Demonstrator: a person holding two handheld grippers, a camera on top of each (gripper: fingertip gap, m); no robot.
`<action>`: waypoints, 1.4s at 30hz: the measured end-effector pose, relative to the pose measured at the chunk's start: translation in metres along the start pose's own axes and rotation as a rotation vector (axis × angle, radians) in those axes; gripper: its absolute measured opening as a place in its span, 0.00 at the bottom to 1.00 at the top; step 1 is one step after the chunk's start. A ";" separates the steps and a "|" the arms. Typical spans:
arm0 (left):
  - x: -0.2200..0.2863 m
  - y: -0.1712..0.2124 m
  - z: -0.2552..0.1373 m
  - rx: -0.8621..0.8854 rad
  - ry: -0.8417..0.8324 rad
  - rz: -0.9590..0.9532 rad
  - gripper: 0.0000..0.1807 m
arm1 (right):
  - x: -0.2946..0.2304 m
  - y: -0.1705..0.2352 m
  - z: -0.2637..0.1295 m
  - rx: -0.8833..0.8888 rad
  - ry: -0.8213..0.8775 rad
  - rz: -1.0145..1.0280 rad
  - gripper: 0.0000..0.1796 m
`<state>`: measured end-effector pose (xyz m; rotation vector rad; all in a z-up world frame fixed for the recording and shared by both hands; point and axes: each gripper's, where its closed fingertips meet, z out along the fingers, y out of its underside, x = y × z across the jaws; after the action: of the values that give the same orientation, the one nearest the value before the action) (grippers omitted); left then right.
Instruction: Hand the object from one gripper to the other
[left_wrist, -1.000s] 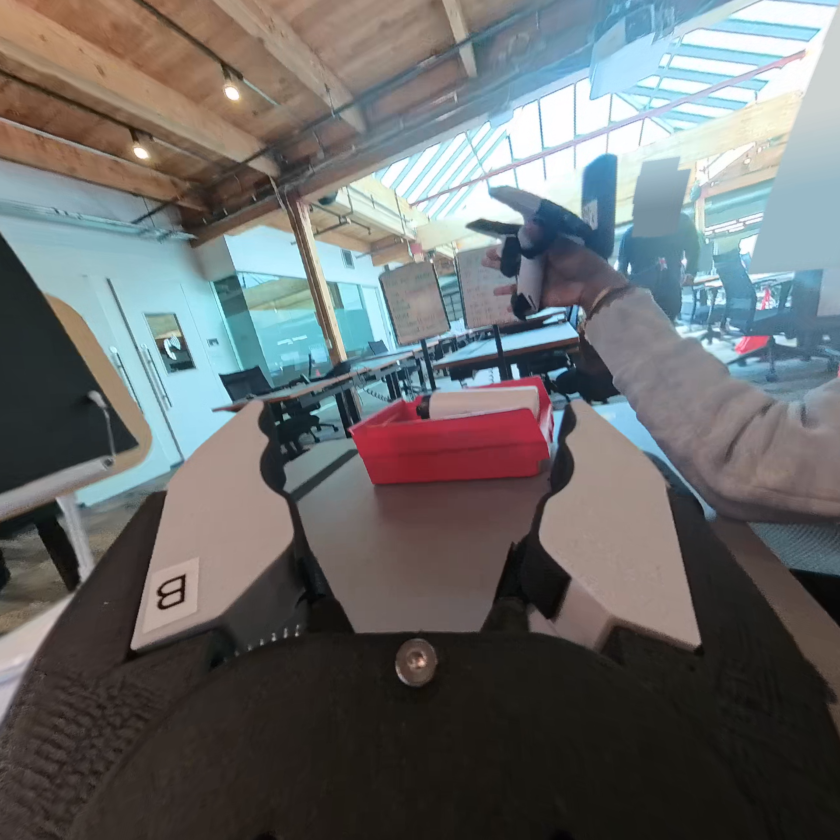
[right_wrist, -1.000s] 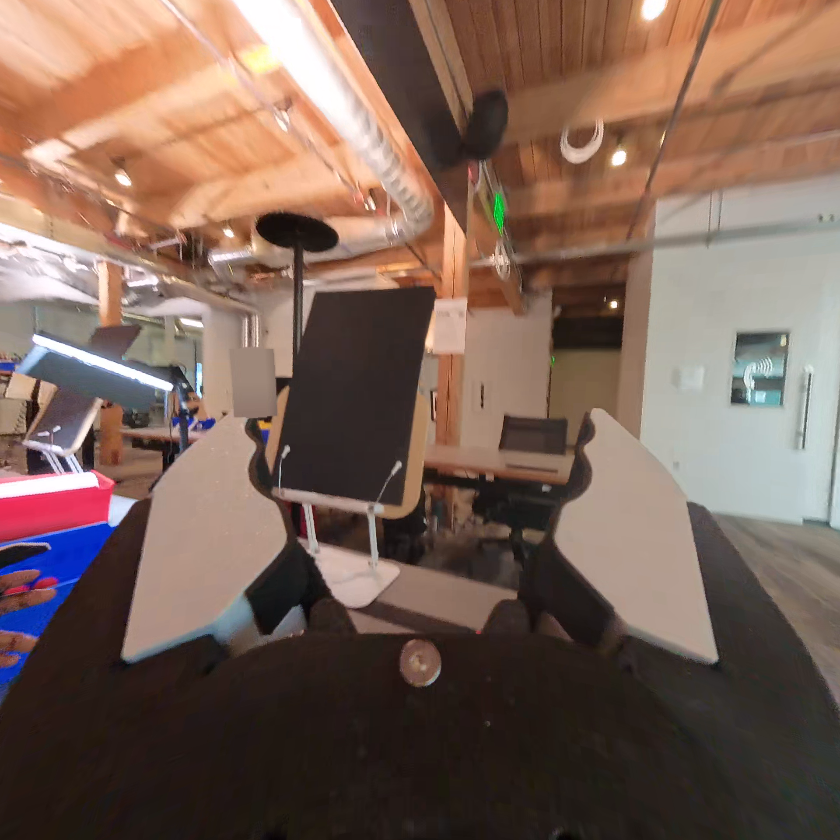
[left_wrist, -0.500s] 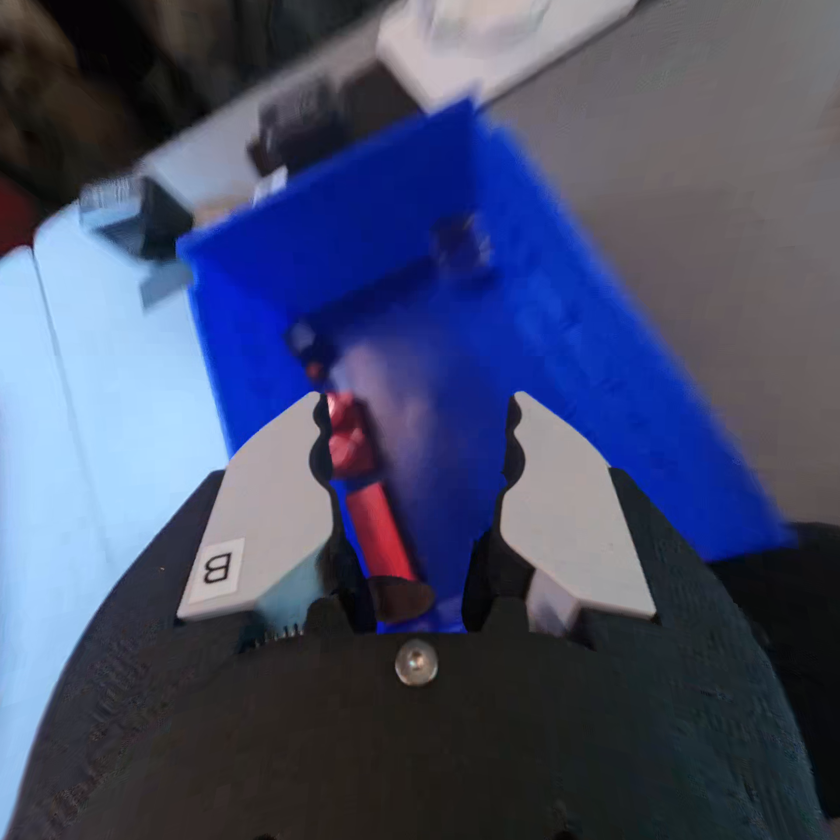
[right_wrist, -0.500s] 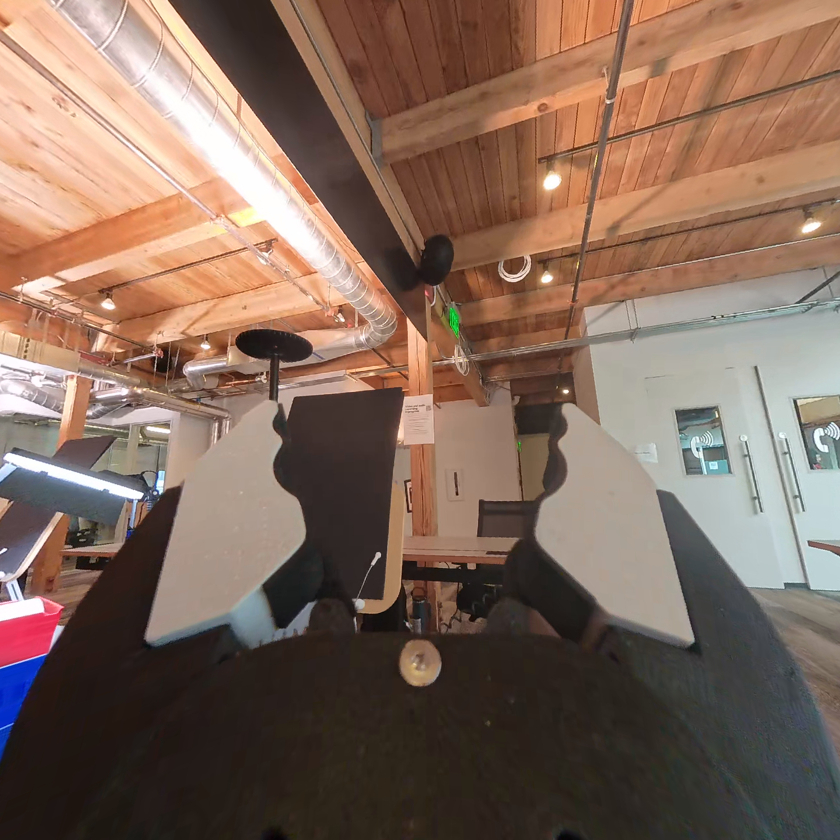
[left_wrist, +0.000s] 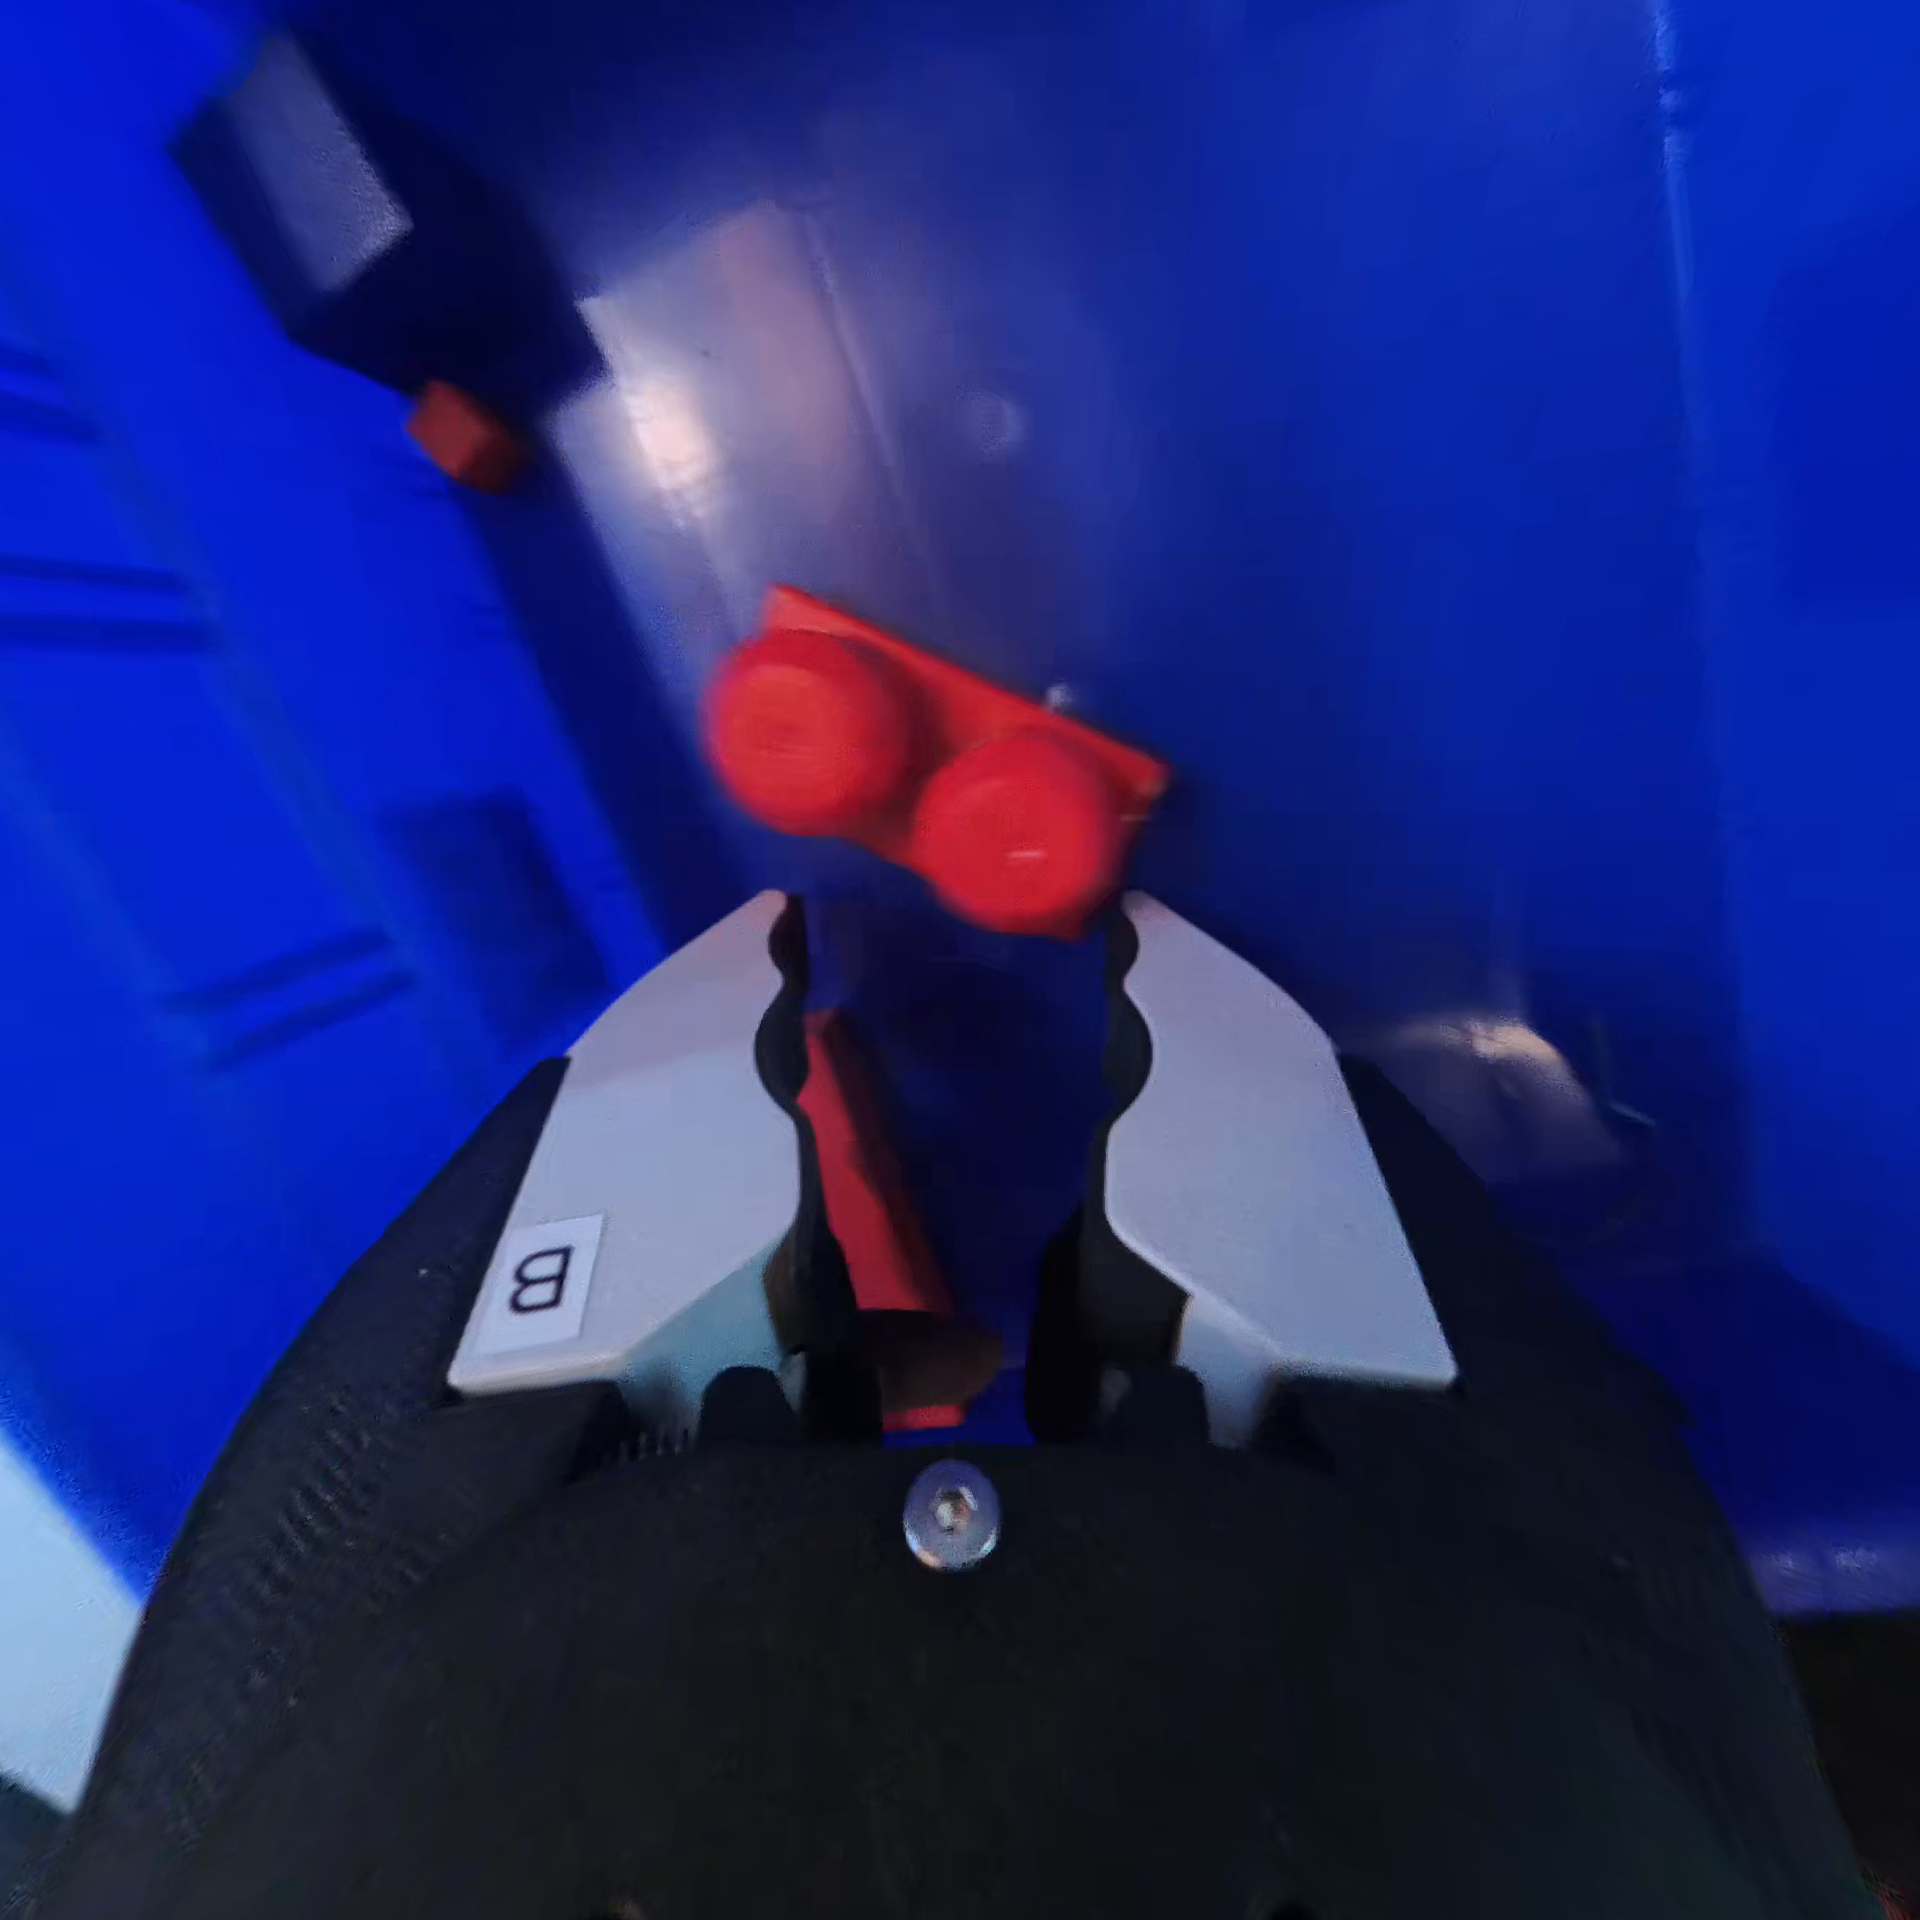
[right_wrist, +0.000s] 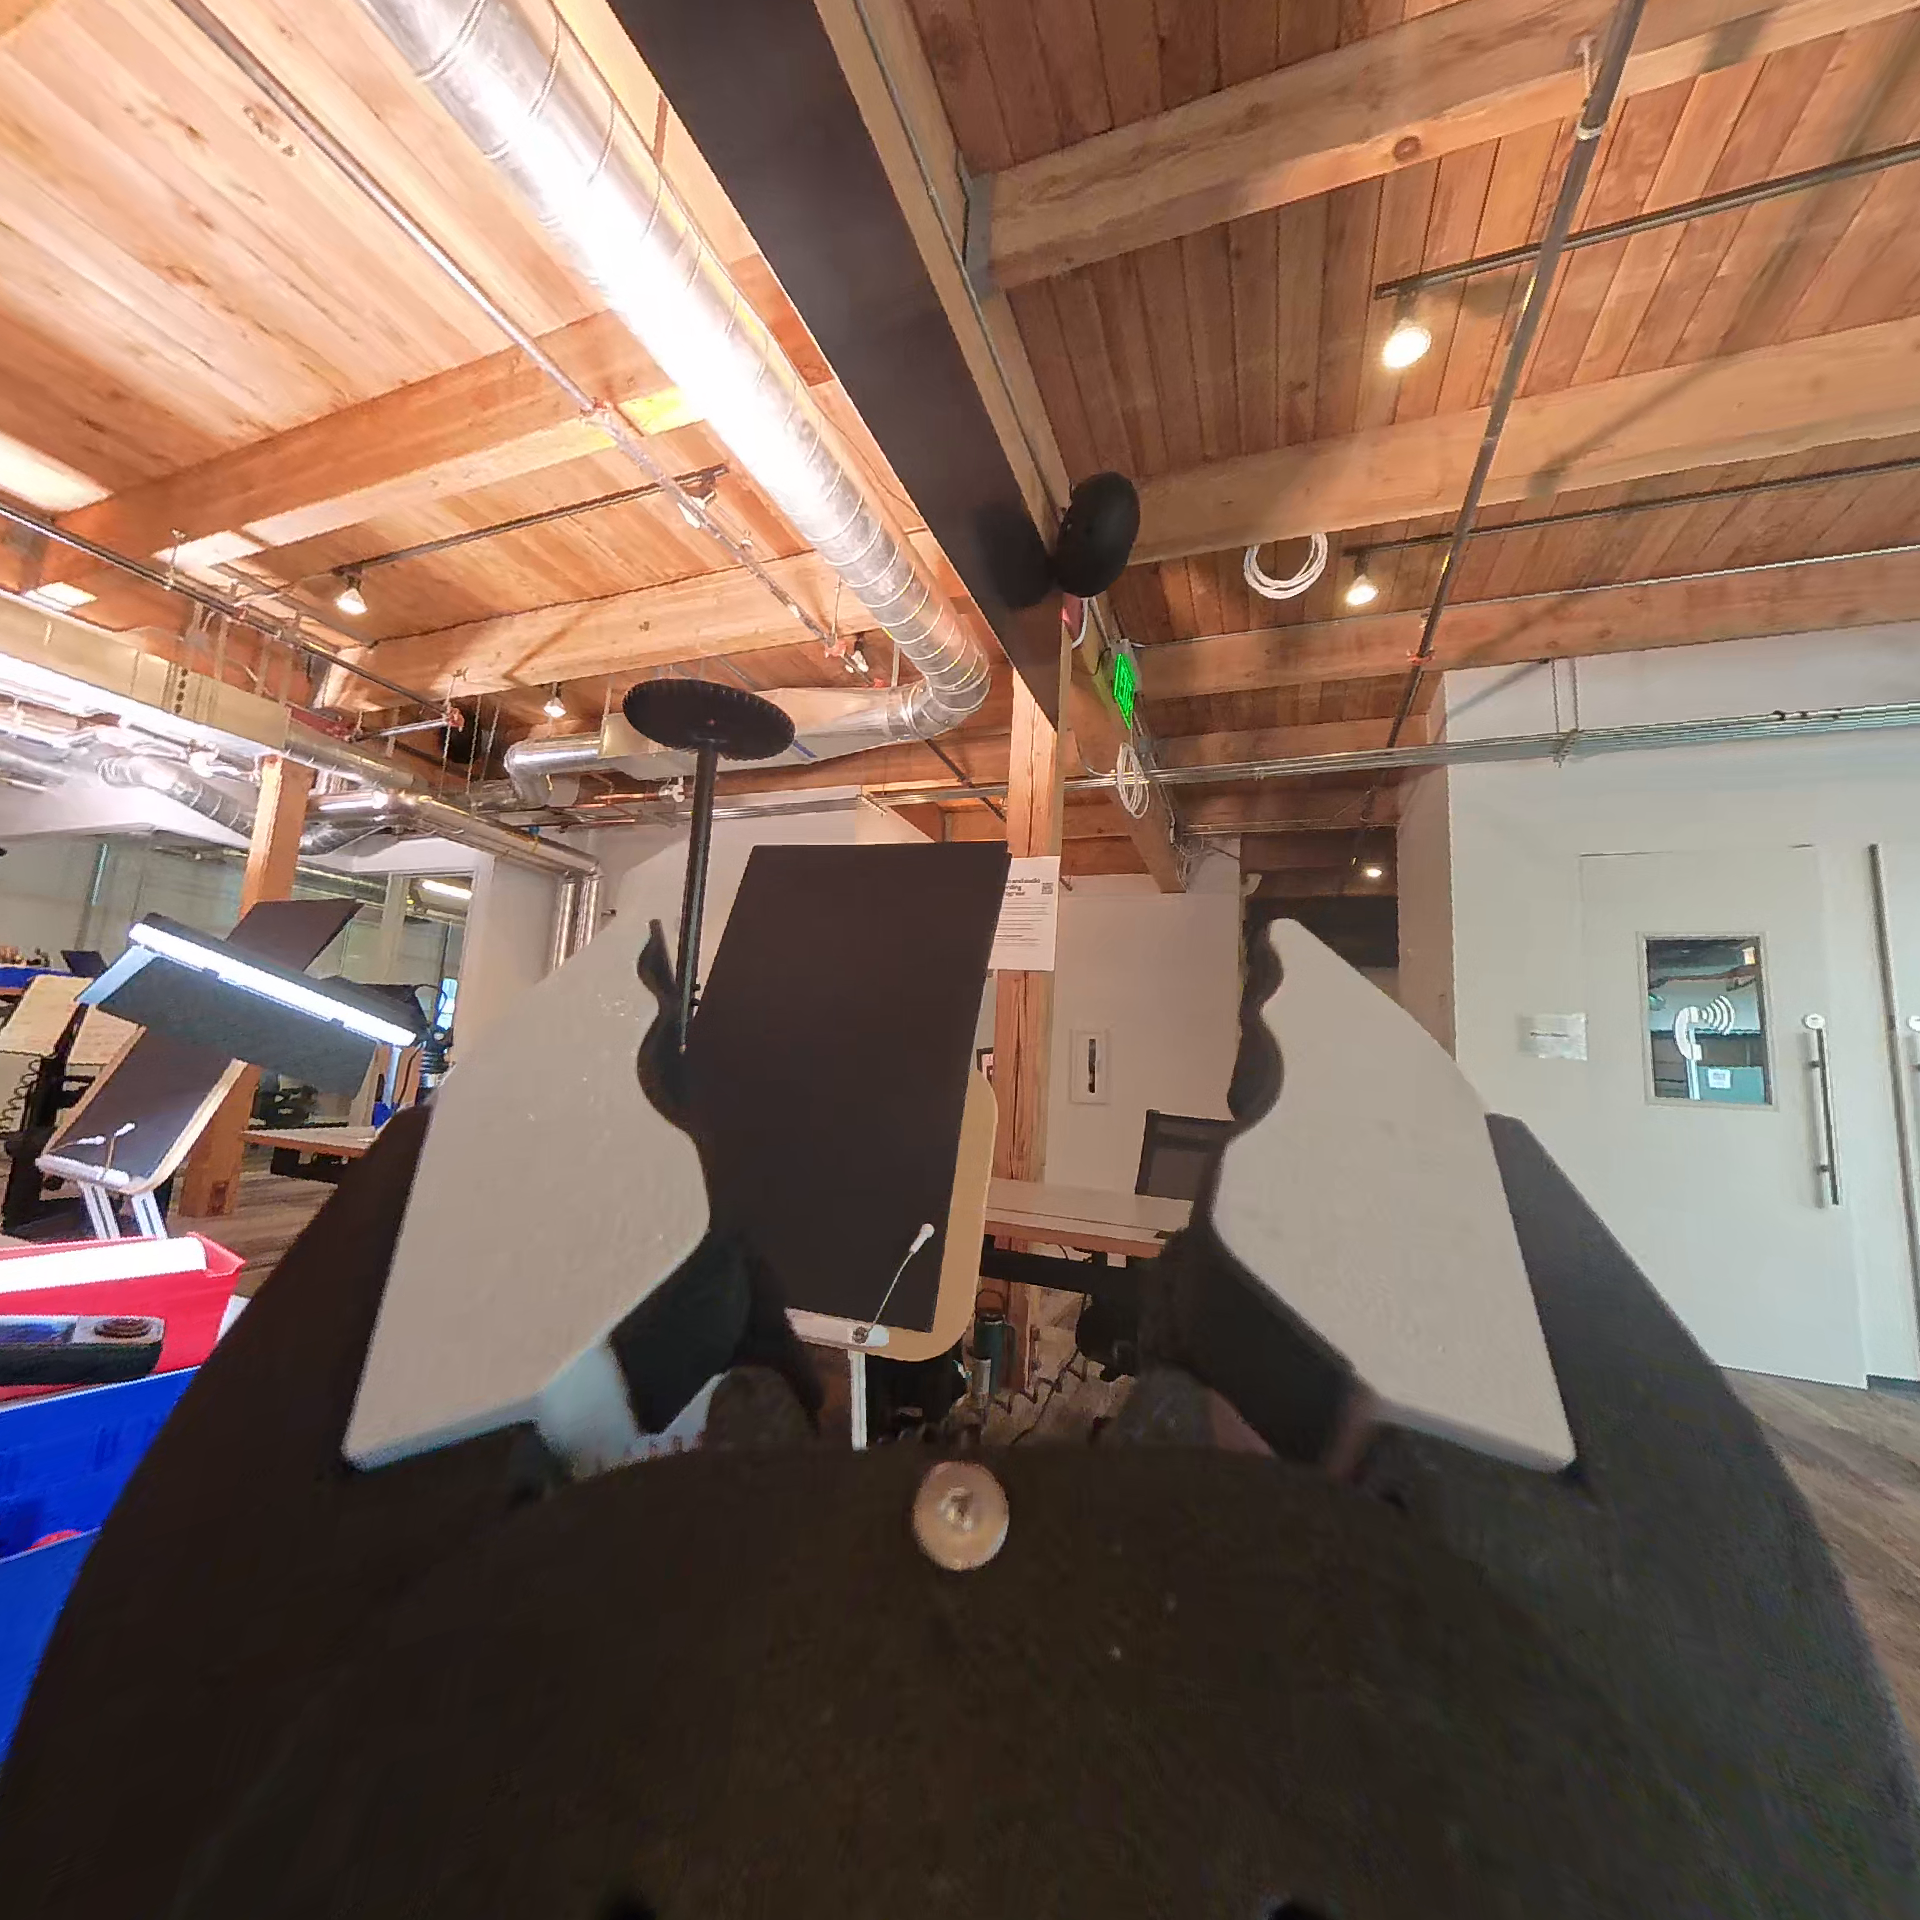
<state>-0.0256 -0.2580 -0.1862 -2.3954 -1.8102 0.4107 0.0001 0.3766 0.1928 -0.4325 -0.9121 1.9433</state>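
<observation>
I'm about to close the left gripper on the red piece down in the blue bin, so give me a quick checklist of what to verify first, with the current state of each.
1. left gripper open: ok, jaws stand apart.
2. red piece between the fingertips: not ok, it lies just beyond the tips.
3. Gap free of other things: not ok, a red stick lies by the left finger.
4. Gripper inside the blue bin: ok.
5. Sharp view of the target: not ok, blurred.
6. right gripper open and empty for the handover: ok, but it points at the room, not the bin.
</observation>
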 end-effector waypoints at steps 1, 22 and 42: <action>-0.006 -0.001 0.000 0.017 -0.046 -0.007 0.36 | -0.001 0.000 0.001 0.001 -0.002 0.001 0.58; -0.001 -0.039 -0.030 0.398 0.019 -0.113 0.20 | -0.025 0.004 0.014 -0.022 -0.064 -0.011 0.54; 0.295 -0.045 -0.199 1.251 0.932 0.827 0.20 | -0.281 0.175 -0.019 -0.436 -1.089 0.285 0.44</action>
<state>0.0629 0.0510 -0.0282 -1.6773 0.0079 0.2498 0.0539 0.0913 0.0321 0.3539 -2.0682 2.2133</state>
